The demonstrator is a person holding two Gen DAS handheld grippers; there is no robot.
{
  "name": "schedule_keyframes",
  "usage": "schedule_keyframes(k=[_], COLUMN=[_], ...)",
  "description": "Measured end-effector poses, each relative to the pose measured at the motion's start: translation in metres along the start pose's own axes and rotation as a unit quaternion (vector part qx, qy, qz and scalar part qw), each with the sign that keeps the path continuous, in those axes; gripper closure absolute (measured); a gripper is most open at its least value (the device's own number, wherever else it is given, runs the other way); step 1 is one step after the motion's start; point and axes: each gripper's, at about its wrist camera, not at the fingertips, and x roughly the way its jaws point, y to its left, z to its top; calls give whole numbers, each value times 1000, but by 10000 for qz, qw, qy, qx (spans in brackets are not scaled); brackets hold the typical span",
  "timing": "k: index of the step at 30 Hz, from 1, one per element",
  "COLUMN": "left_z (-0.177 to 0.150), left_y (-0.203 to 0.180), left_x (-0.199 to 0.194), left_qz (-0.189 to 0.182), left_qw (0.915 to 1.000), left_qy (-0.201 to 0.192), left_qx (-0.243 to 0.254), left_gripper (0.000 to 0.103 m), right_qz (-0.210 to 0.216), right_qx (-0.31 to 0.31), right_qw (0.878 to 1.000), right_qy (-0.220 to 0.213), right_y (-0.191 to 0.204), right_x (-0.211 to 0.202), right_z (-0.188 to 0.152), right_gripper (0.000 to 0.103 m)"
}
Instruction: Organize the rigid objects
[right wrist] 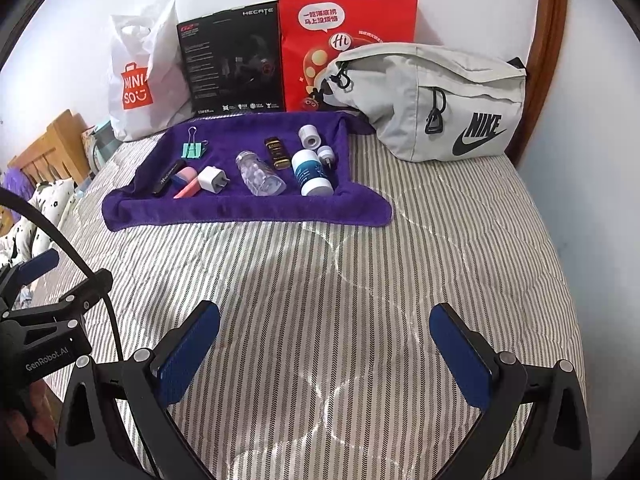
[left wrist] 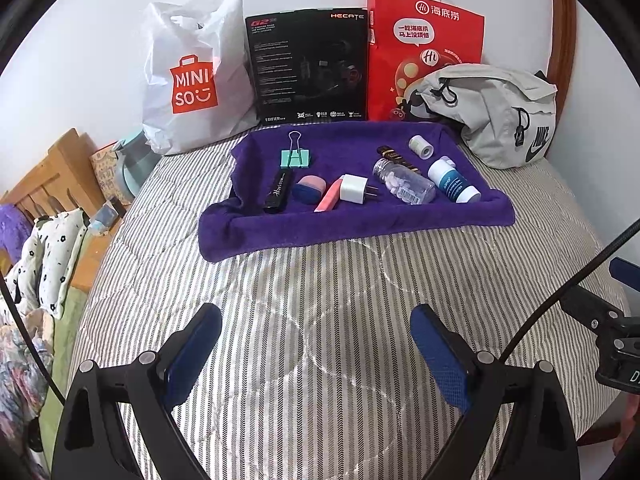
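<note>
Both grippers empty, short of the towel

Left gripper (left wrist: 316,344) and right gripper (right wrist: 324,344) hover with jaws apart over the bed (right wrist: 460,240); towel (left wrist: 340,224) items lie ahead, bottle (right wrist: 260,178) nearer the right.

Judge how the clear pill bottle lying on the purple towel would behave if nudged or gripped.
The clear pill bottle lies on its side, so it may roll. Its smooth wall could slip in the tongs. The soft purple towel would likely damp rolling.

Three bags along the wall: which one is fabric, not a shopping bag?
The grey Nike waist bag, at the right end, slumped on the bed. The white Miniso bag is plastic; the red Haidilao bag is paper, standing upright.
</note>
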Motion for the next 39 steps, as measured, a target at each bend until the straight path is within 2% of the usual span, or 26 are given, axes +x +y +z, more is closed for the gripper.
schedule_keyframes(k=[39], left_z=[1], left_y=[4], left_x=[-5], left_qz=[-28], left_qw=[10000], left_qy=[15], left_qx=[-88], left_gripper=[8], right_qz=[-14], right_qx=[-93], right_qw=[10000], right_qy=[1], right_y=[3], right_x=[-2], right_z=[0], right_gripper=[0])
